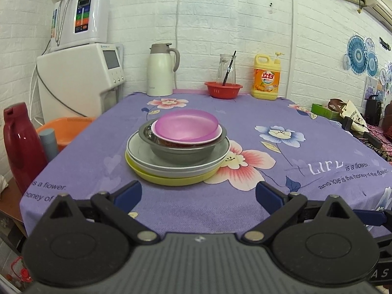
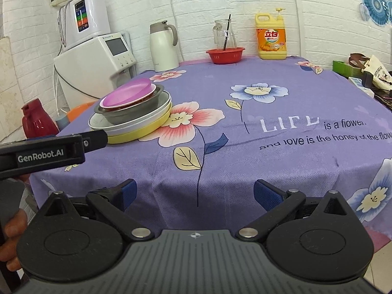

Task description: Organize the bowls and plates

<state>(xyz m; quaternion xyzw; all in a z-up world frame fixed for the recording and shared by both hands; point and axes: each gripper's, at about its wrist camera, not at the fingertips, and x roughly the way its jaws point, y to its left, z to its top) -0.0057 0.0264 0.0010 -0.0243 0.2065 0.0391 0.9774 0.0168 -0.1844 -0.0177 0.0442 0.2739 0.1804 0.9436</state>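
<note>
A stack stands on the purple flowered tablecloth (image 1: 245,127): a yellow plate (image 1: 171,178) at the bottom, a white plate (image 1: 139,150) on it, a grey metal bowl (image 1: 178,153), then a white bowl with a red outside (image 1: 186,142) and a pink bowl (image 1: 186,125) on top. The stack also shows in the right wrist view (image 2: 132,110). My left gripper (image 1: 198,194) is open and empty, just in front of the stack. My right gripper (image 2: 194,193) is open and empty over the table's front edge, right of the stack. The left gripper's body (image 2: 41,154) shows at the left.
At the back stand a white thermos jug (image 1: 160,69), a red basket (image 1: 223,89) with a glass jar (image 1: 226,69), and a yellow detergent bottle (image 1: 266,77). White appliances (image 1: 78,73), a red flask (image 1: 19,144) and an orange basin (image 1: 66,129) are left of the table.
</note>
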